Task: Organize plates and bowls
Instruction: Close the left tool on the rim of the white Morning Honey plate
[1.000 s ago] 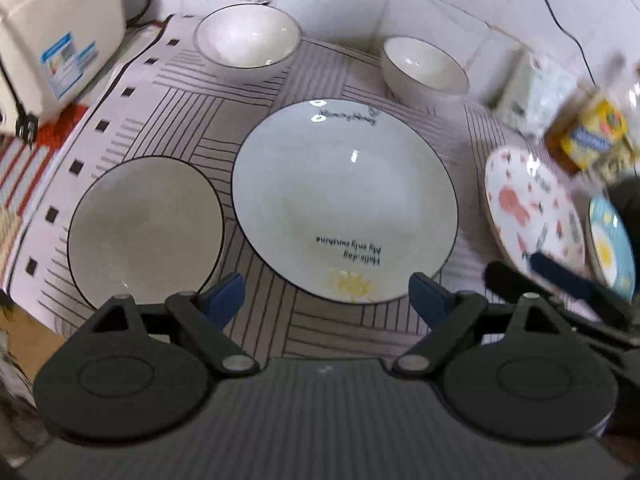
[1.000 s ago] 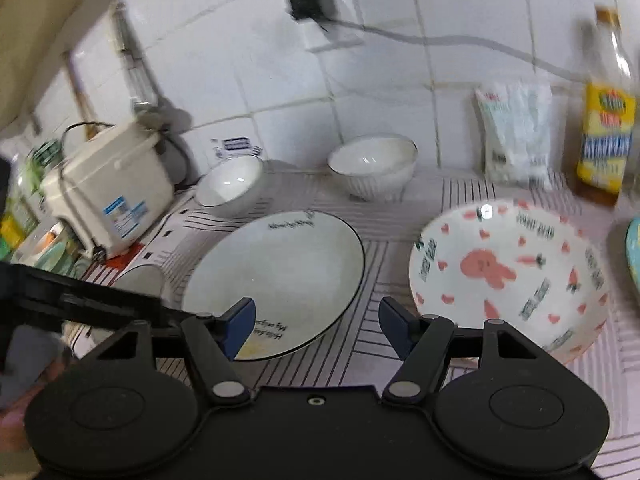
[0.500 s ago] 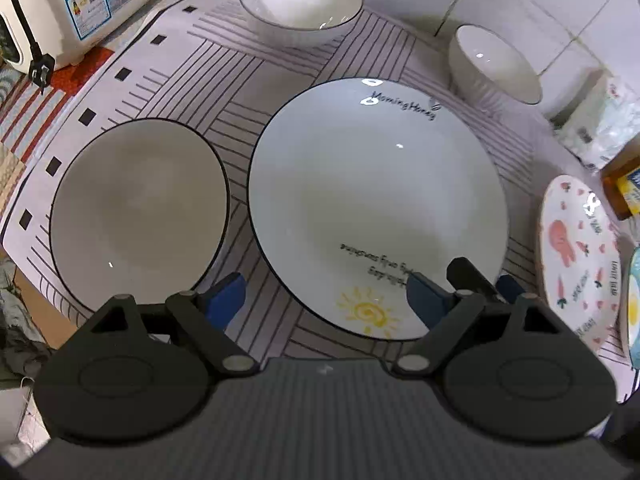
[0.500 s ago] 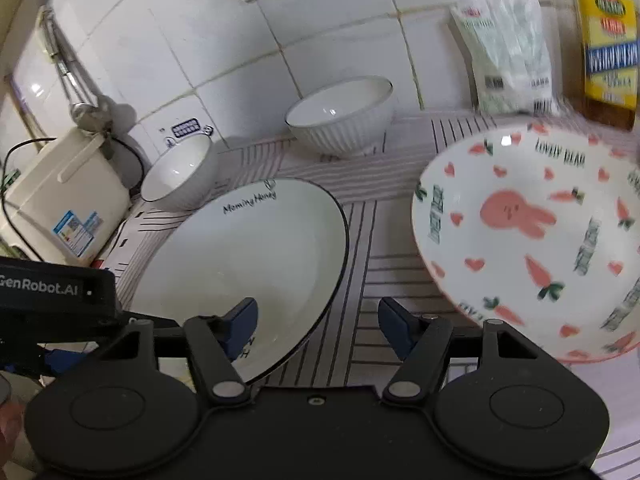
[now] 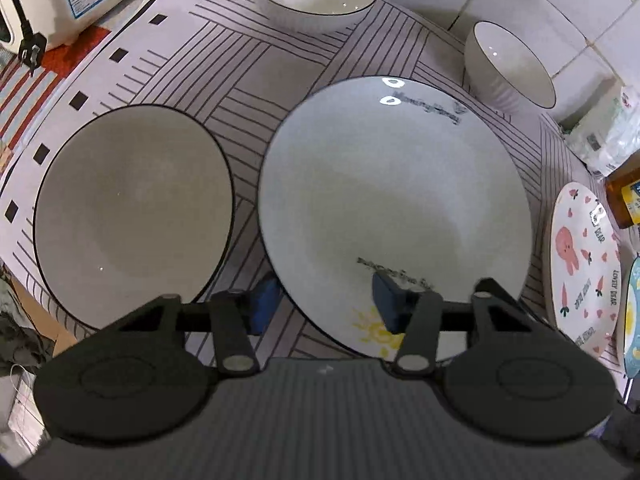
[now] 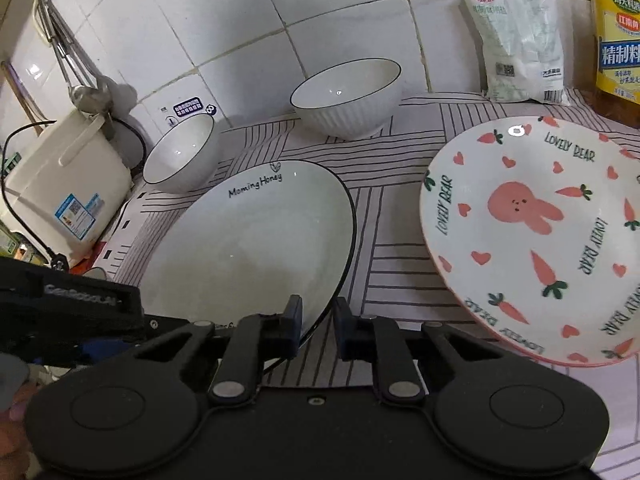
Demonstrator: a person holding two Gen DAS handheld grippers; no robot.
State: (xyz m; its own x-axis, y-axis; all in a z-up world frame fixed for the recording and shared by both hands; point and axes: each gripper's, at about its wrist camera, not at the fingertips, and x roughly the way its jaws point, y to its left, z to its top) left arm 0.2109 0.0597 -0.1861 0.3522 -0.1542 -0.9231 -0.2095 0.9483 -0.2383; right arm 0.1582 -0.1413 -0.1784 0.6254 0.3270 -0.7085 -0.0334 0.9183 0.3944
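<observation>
A large white plate [image 5: 392, 200] with a black rim and a yellow sun lies on the striped mat [image 5: 224, 64]. My left gripper [image 5: 326, 304] straddles its near-left rim, one pad outside and one over the plate. Its jaws are closing, with a gap still showing. My right gripper [image 6: 318, 322] is shut on the same large white plate [image 6: 256, 240] at its near-right rim. A greyish plate [image 5: 132, 208] lies to the left. A rabbit plate [image 6: 536, 232] lies to the right. Two white ribbed bowls [image 6: 180, 152] [image 6: 348, 96] stand by the wall.
A white rice cooker [image 6: 64, 192] with a plug stands at the left. A white bag [image 6: 520, 32] and a yellow-labelled bottle [image 6: 618, 32] stand at the back right. A blue plate [image 5: 632, 320] peeks in beyond the rabbit plate. A tiled wall closes the back.
Both grippers came down closer to the large white plate. The right jaws went from wide apart to shut on its rim. The left jaws narrowed around the opposite rim.
</observation>
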